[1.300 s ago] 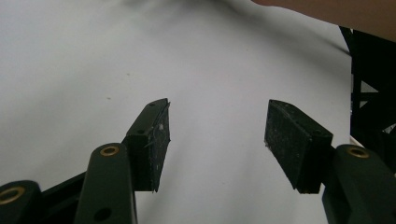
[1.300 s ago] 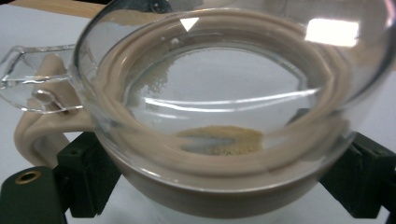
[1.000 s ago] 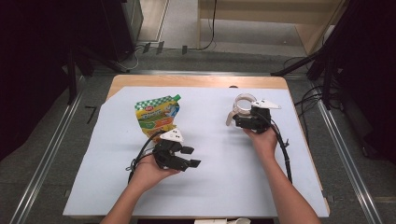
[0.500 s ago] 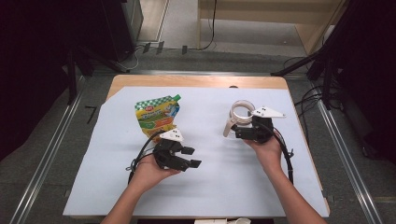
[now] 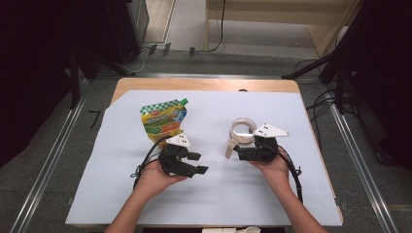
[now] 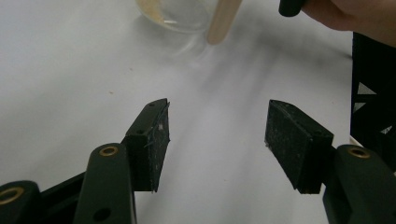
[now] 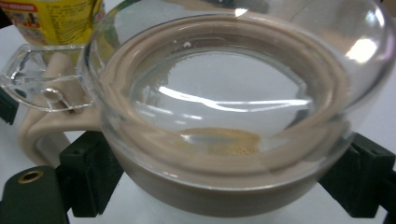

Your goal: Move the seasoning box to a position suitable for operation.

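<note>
A clear plastic cup (image 5: 242, 129) in a beige holder with a handle is at the centre right of the white sheet, and my right gripper (image 5: 243, 141) is shut on it. In the right gripper view the cup (image 7: 233, 93) sits between the two black jaws of my right gripper (image 7: 224, 179), with a trace of tan residue at its bottom. My left gripper (image 5: 198, 163) rests at centre left in the person's hand, open, with nothing between its jaws (image 6: 217, 119). The cup (image 6: 177, 11) and its beige handle lie farther off in the left gripper view.
A green and yellow spouted pouch (image 5: 163, 121) lies flat on the white sheet (image 5: 272, 199) behind the left gripper; it also appears as a yellow pouch (image 7: 51, 16) beyond the cup. The wooden table edge (image 5: 204, 85) runs along the far side. Black cables trail from both grippers.
The right hand has brought the cup toward the near edge and a little to the left. The left gripper has stayed where it was, still open.
</note>
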The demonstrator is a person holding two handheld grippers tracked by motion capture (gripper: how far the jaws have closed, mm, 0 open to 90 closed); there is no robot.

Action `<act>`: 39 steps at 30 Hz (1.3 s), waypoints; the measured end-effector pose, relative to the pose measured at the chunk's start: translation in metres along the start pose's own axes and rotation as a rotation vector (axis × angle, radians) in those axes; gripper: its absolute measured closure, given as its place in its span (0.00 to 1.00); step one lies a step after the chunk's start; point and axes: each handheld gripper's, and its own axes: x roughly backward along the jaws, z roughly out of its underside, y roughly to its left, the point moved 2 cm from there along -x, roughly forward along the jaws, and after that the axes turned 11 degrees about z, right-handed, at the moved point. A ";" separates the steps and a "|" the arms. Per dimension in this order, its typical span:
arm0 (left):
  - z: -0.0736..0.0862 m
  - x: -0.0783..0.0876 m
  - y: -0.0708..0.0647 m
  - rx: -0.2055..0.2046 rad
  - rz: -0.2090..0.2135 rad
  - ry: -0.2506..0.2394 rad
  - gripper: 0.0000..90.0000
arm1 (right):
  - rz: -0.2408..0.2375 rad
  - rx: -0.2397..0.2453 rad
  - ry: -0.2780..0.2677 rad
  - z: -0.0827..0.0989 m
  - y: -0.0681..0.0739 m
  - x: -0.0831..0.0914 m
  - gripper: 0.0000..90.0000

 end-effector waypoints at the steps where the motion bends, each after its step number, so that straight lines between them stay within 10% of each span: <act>1: 0.000 0.000 0.000 0.003 -0.001 -0.005 0.45 | -0.004 0.005 0.000 0.000 0.002 -0.001 0.13; 20: 0.001 0.017 0.007 0.030 -0.034 -0.024 0.45 | -0.157 0.101 0.035 0.015 0.059 -0.008 0.13; 39: 0.002 0.013 0.005 0.028 -0.031 -0.008 0.45 | -0.190 0.104 0.070 0.020 0.057 0.001 0.07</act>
